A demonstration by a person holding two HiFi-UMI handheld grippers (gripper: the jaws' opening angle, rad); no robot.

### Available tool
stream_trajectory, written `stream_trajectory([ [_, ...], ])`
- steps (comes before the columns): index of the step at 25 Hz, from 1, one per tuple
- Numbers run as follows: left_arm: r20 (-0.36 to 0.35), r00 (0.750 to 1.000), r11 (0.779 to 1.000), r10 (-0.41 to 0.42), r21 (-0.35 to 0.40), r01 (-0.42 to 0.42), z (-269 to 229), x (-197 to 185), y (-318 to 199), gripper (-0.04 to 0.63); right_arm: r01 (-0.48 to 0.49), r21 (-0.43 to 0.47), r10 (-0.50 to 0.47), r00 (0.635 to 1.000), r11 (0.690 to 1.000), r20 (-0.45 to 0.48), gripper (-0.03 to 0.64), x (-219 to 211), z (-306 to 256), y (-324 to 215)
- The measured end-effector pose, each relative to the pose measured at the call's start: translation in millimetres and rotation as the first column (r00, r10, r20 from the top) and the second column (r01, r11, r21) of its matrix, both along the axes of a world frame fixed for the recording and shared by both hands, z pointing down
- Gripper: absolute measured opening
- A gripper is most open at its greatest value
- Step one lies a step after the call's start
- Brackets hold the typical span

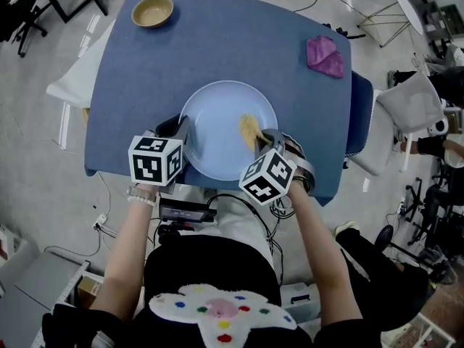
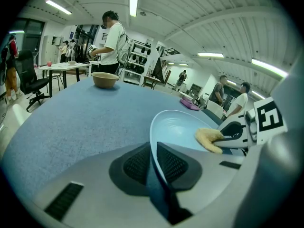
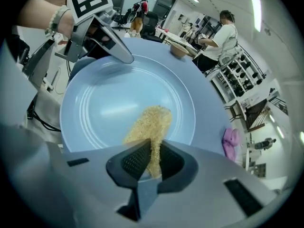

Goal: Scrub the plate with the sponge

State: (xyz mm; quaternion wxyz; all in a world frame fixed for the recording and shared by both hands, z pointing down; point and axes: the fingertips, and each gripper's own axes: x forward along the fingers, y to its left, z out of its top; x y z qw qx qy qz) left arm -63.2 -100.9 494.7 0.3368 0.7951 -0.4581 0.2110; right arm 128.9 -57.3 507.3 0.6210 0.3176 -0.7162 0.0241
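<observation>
Blue worktop point(image 1: 239, 42) fills the middle of the scene, with grey floor point(image 1: 43, 158) open all round it. The pale blue plate point(image 1: 217, 133) lies close to the worktop's near edge, its near rim almost over the person's lap. On the plate's near-left rim the left tool point(image 2: 154, 148) is clamped, its two dark pads pressing the rim from either side. At the plate's near-right side the right tool point(image 3: 151, 161) pinches the lower end of the yellow sponge point(image 3: 148, 125), which lies on the plate's inner face right of centre and reaches toward its middle. Both marker cubes hang over the near rim, well apart, with the plate's bare centre and far half between and beyond them. Just under the worktop edge nearest the plate hangs a black box with cables point(image 1: 185, 212). Beyond the plate runs a wide stretch of bare blue surface. Far off to the plate's left, by the far corner, stands a tan bowl point(image 1: 152, 10); far to its right, near the right edge, lies a crumpled purple cloth point(image 1: 325, 55). A white chair point(image 1: 76, 75) crowds the worktop's left side and another pale chair point(image 1: 409, 100) stands off to the right, past a dark blue seat point(image 1: 360, 114) against that edge.
</observation>
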Motion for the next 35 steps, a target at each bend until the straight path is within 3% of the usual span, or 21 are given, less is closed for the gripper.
stream_trajectory([
  [7,0.002,1.0,1.0,-0.001,0.001,0.001,1.0,0.9,0.4,0.052,0.031,0.045,-0.027,0.996,0.999,-0.089,0.043,6.7,-0.7,-18.0],
  [20,0.006,1.0,1.0,-0.001,0.007,0.001,-0.6,1.5,1.0,0.051,0.019,-0.062,-0.022,0.999,0.998,-0.041,0.041,-4.3,-5.8,27.2],
  [29,0.007,1.0,1.0,-0.001,0.011,0.001,-0.5,1.3,0.3,0.052,0.017,-0.181,0.006,0.992,0.983,0.123,0.041,-46.0,-5.0,65.3],
  [35,0.011,1.0,1.0,-0.005,0.01,0.004,-1.3,-0.5,-0.2,0.052,-0.023,-0.243,0.094,0.955,0.97,0.282,0.041,-79.3,-8.7,69.5],
])
